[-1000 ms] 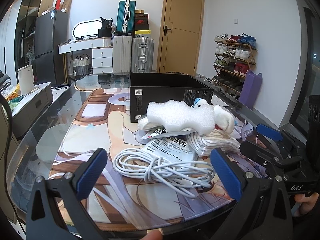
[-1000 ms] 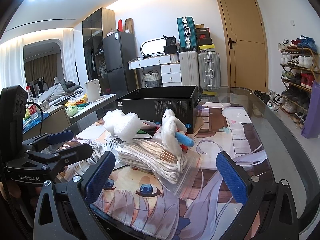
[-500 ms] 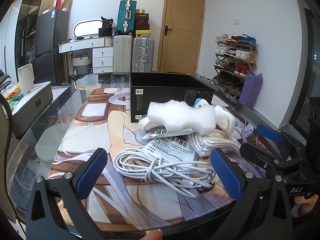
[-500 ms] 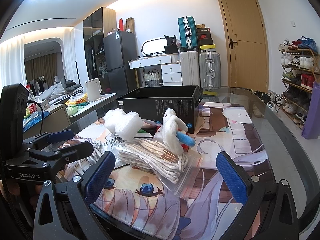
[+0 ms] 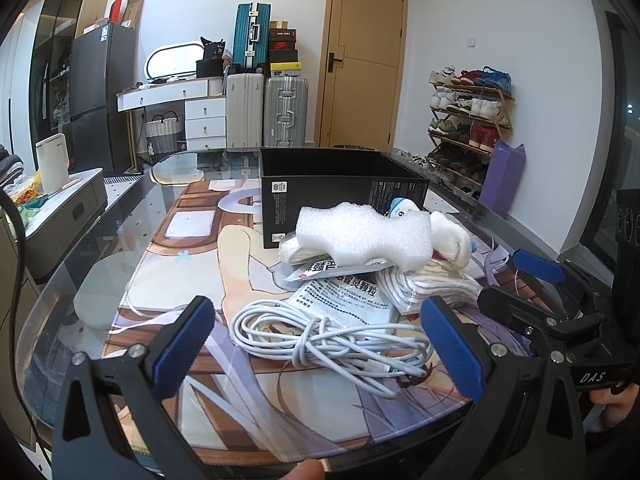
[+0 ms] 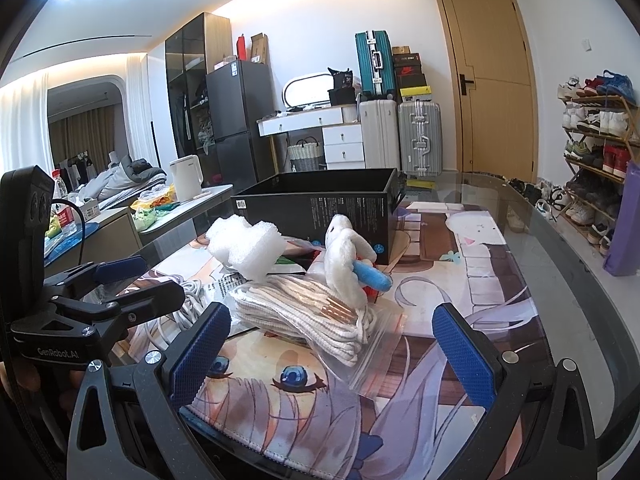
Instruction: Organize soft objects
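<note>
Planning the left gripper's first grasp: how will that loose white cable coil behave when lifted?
The white cable coil is loosely wound with no visible tie, so it will probably flop and trail loops. It looks light. One edge lies on the printed sachet, which might get dragged along.

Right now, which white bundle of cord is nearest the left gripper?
The loose white charging cable, lying bare between the open left gripper fingers; the braided rope bundle is bagged, farther right.

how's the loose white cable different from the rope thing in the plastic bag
The white cable is smooth and thin, lying bare on the mat in a loose tangle; the braided rope is thicker, textured and cream-coloured, folded in neat lengths inside a clear bag. The cable has nothing on it; the rope has a plush toy resting on it. Both are pale, flexible cords, untouched by either gripper.
</note>
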Motion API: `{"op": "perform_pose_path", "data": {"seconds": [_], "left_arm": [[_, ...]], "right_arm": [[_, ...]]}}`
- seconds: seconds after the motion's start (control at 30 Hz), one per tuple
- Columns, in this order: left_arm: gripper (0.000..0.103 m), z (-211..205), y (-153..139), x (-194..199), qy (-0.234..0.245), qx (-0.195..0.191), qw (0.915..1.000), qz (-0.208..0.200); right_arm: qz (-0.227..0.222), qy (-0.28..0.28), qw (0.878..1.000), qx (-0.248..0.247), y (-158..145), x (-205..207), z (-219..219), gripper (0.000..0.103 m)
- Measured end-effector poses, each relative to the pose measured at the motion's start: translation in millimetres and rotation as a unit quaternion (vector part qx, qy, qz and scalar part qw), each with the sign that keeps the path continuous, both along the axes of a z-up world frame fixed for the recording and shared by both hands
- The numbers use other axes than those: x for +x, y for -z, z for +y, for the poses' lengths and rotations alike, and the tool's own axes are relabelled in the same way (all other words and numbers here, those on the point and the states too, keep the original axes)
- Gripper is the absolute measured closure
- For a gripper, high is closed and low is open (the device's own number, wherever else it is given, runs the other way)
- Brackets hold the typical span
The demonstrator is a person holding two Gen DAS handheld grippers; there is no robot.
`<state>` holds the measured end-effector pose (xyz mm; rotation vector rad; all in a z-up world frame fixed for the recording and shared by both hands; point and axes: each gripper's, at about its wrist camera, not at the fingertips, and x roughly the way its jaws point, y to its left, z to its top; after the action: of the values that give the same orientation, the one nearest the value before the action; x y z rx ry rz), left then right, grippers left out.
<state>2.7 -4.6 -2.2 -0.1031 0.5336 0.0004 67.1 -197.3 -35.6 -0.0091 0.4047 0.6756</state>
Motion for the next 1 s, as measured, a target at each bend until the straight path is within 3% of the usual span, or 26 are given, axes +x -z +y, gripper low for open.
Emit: {"op": "perform_pose_path", "data": {"seconds": [0.53, 0.73, 1.0], "left_arm": [[0.0, 15, -12, 6, -0.011, -0.025, 0.9996, -0.002], [0.0, 14, -6, 13, -0.013, -0.013, 0.9997, 0.017], [0.0, 18, -5, 20, -0.007, -0.031, 0.9987, 0.04]], "right_arm": [[0.008, 0.021, 1.0, -0.008, -18, 19, -6, 0.0], [0.024, 0.027, 0.999, -0.036, -23, 38, 2, 0.0], [0.042, 0.025, 0.996, -0.07, -23, 63, 21, 0.005]]}}
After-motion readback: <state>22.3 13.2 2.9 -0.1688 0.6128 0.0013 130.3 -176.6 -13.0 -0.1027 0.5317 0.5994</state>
